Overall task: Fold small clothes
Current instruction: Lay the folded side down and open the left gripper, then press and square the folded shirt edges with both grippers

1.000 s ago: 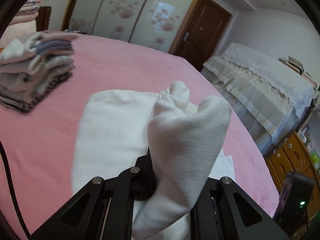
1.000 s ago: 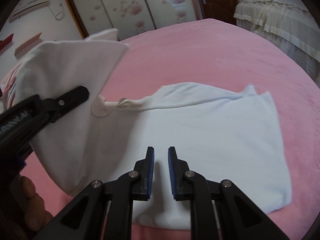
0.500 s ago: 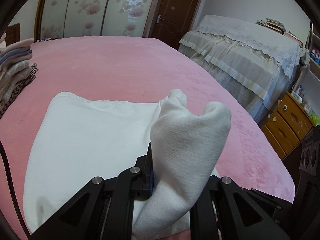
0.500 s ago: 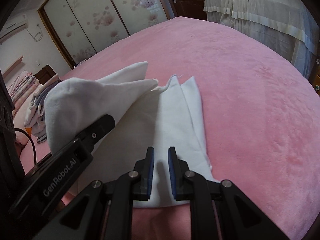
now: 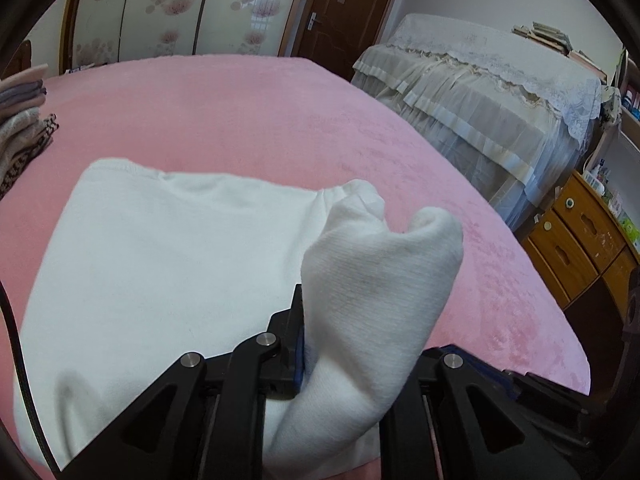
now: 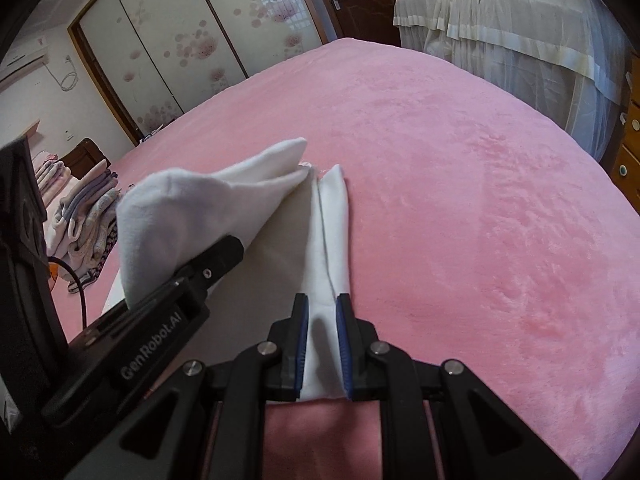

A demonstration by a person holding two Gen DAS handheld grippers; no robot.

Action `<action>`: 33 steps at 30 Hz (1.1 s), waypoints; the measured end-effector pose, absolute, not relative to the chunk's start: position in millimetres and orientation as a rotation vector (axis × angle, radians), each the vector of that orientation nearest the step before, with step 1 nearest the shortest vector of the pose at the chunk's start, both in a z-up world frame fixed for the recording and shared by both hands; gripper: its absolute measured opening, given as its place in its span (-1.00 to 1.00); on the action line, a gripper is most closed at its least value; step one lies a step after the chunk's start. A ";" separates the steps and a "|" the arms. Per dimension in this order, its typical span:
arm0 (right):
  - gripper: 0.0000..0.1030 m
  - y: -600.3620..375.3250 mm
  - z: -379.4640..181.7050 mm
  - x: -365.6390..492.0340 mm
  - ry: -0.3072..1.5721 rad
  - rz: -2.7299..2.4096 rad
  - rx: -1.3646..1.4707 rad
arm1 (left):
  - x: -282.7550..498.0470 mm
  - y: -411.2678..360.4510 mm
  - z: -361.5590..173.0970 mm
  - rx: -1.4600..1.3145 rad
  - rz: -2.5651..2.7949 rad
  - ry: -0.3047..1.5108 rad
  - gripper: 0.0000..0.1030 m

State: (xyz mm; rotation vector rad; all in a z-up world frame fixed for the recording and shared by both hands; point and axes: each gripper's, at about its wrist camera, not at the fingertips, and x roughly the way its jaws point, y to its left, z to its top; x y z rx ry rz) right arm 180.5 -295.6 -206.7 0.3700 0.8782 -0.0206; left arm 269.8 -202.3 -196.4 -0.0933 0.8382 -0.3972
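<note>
A white garment [image 5: 160, 260] lies spread on the pink bed cover [image 5: 240, 112]. My left gripper [image 5: 360, 320] is shut on one edge of it and holds a bunched fold [image 5: 380, 272] up off the bed. In the right wrist view that raised fold [image 6: 192, 208] hangs over the left gripper's finger [image 6: 224, 252], and a narrow folded strip of the garment [image 6: 332, 216] runs away from me. My right gripper [image 6: 322, 304] hovers low over the near end of that strip. Its blue pads stand a narrow gap apart and pinch nothing.
A stack of folded clothes [image 6: 88, 216] sits at the bed's left side, also visible at the left edge [image 5: 20, 128]. A second bed with a cream lace cover [image 5: 480, 80] and wooden drawers [image 5: 580, 240] stand to the right. A black cable [image 6: 80, 292] trails by the stack.
The left gripper carried the raised fold across the garment toward the right gripper. The wide flat part in the right view has narrowed to a strip. The right gripper's gap has not changed.
</note>
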 end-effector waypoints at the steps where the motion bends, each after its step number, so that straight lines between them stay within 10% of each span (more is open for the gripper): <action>1: -0.72 -297.0 -206.6 180.9 0.882 -0.018 0.373 | 269.8 -201.3 -199.4 -0.093 -0.399 0.849 -0.81; 12: -0.73 -311.0 -193.5 179.2 0.886 -0.019 0.377 | 247.5 -182.4 -183.8 -0.166 -0.521 0.886 0.28; 22: -0.71 -305.6 -158.2 168.6 0.856 0.040 0.328 | 211.1 -126.8 -138.8 -0.142 -0.476 0.841 0.47; 26: -0.32 -295.6 -150.1 172.5 0.858 0.099 0.285 | 217.1 -88.5 -132.3 -0.117 -0.340 0.849 0.48; 33: -0.25 -282.5 -176.9 195.2 0.957 0.150 0.254 | 236.5 -35.6 -156.0 -0.160 -0.181 0.915 0.49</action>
